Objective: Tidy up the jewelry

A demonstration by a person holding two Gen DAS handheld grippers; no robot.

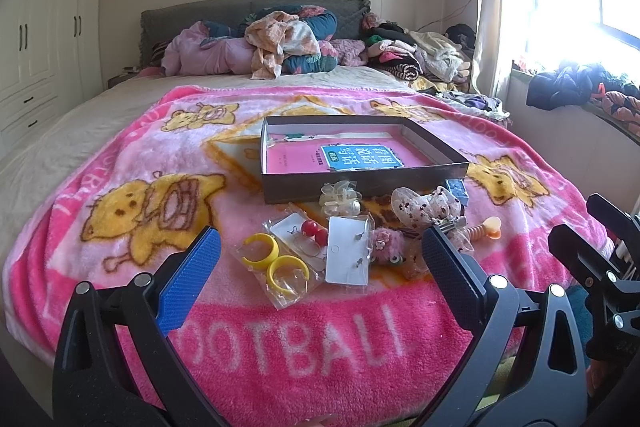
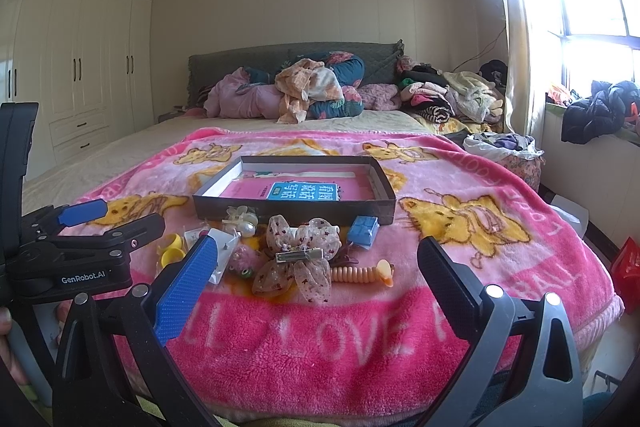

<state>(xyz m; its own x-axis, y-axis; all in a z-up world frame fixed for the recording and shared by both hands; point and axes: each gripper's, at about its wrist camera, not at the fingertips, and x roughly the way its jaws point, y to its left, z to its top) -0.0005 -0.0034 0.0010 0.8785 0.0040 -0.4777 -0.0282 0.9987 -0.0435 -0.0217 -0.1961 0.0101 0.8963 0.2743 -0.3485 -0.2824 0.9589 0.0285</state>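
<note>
I hold both grippers low over the near edge of the pink blanket (image 1: pixel 120 155) on the bed. My left gripper (image 1: pixel 320 267) has its jaws spread wide and grips nothing; my right gripper (image 2: pixel 316 273) is just as wide open and empty.

The jewelry lies in a cluster near the blanket's near edge, just in front of the box (image 1: pixel 360 183). From the left wrist view, a bag with yellow rings (image 1: pixel 276 261) lies leftmost, a bag with red earrings (image 1: pixel 310 233) partly over it, and a white earring card (image 1: pixel 347 254) just right of that. A pearl clip (image 1: pixel 340 201) touches the box's near wall. A pink fuzzy charm (image 1: pixel 386 243) sits right of the card. The bow clip (image 2: pixel 298 257) lies in the middle of the cluster, with an orange spiral piece (image 2: pixel 360 273) just right of it and a blue case (image 2: pixel 363 231) by the box's near right corner.

The box holds a pink book (image 2: pixel 296 189).
</note>
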